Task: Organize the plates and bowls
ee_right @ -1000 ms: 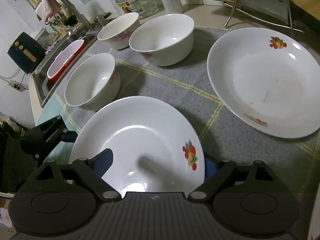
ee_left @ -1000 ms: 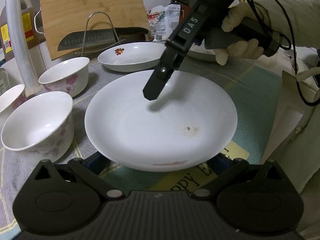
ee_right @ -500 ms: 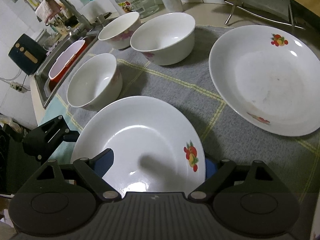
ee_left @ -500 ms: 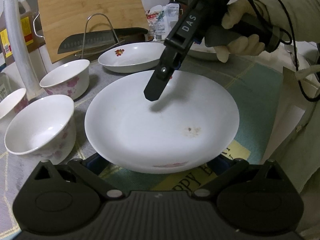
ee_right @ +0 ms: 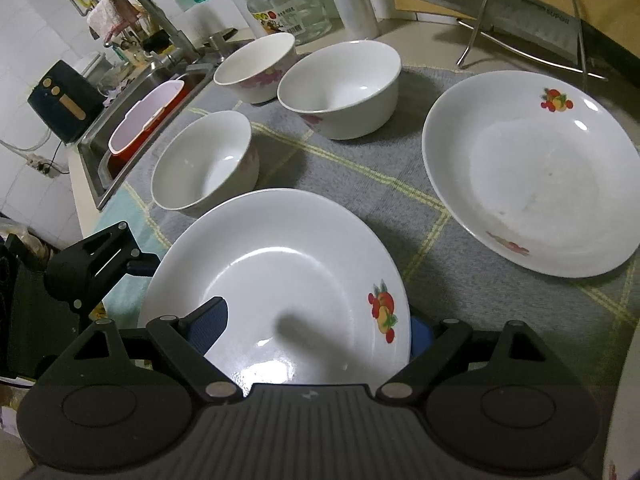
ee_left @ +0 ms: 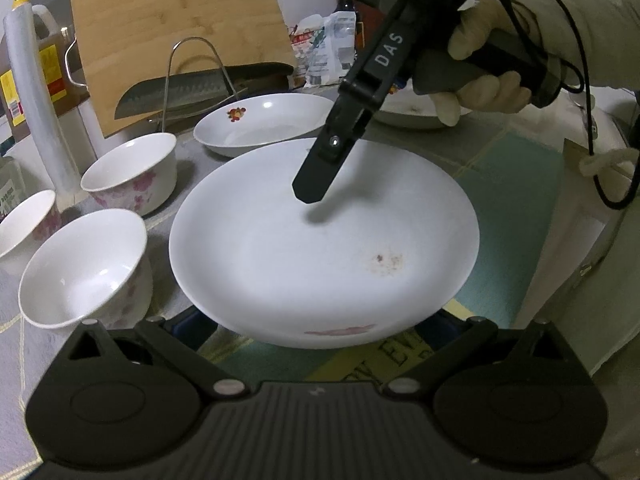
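- I am looking down at a big white plate [ee_left: 324, 248] sitting right in front of my left gripper [ee_left: 320, 320].
- The right gripper [ee_left: 308, 196] is hanging over the plate, with one black finger [ee_left: 320, 172] showing.
- A gloved hand [ee_left: 480, 76] is holding its handle.
- Three white bowls [ee_left: 86, 268] are standing left of the plate.
- Another plate [ee_left: 264, 124] with a fruit picture is lying behind it.
- A knife [ee_left: 200, 90] is resting by a wooden board [ee_left: 176, 32].

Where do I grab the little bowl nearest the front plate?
Pinch the bowl by its thin rim from straight above, one finger inside, one outside: it stands upright, mouth open, and its round wall looks too wide. Pick the side away from the plate.
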The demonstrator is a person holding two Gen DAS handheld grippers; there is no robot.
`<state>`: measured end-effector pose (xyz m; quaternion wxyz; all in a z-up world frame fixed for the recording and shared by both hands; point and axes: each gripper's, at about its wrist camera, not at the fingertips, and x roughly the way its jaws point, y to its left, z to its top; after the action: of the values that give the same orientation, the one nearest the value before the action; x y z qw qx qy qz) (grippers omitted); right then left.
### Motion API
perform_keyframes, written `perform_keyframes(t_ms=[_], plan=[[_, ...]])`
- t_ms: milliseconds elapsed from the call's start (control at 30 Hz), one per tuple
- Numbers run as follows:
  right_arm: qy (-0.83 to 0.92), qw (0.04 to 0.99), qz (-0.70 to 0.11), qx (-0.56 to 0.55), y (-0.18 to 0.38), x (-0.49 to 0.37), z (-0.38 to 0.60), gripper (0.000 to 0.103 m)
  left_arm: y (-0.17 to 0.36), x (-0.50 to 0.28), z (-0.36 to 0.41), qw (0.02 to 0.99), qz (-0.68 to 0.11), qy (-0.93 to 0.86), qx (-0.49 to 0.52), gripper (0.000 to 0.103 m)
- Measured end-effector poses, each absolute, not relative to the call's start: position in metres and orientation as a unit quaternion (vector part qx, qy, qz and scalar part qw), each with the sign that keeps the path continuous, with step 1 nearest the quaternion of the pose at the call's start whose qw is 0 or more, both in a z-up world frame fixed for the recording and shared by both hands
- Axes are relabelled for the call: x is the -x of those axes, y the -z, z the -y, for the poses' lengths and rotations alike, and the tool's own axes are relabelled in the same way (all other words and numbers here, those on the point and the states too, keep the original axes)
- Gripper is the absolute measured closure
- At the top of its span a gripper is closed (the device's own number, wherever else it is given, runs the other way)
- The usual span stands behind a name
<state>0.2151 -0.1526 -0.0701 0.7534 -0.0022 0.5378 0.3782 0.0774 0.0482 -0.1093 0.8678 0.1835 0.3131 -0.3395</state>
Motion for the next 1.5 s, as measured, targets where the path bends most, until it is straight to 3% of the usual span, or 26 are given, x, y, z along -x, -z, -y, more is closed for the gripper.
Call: perform_keyframes(t_ms=[1500], plan=[[-0.34,0.802,-0.491,-0.011,0.037,-0.226,0.343,0.01,0.09,-0.117,0.113,0.854,-0.292,0.383,-0.197,0.0]])
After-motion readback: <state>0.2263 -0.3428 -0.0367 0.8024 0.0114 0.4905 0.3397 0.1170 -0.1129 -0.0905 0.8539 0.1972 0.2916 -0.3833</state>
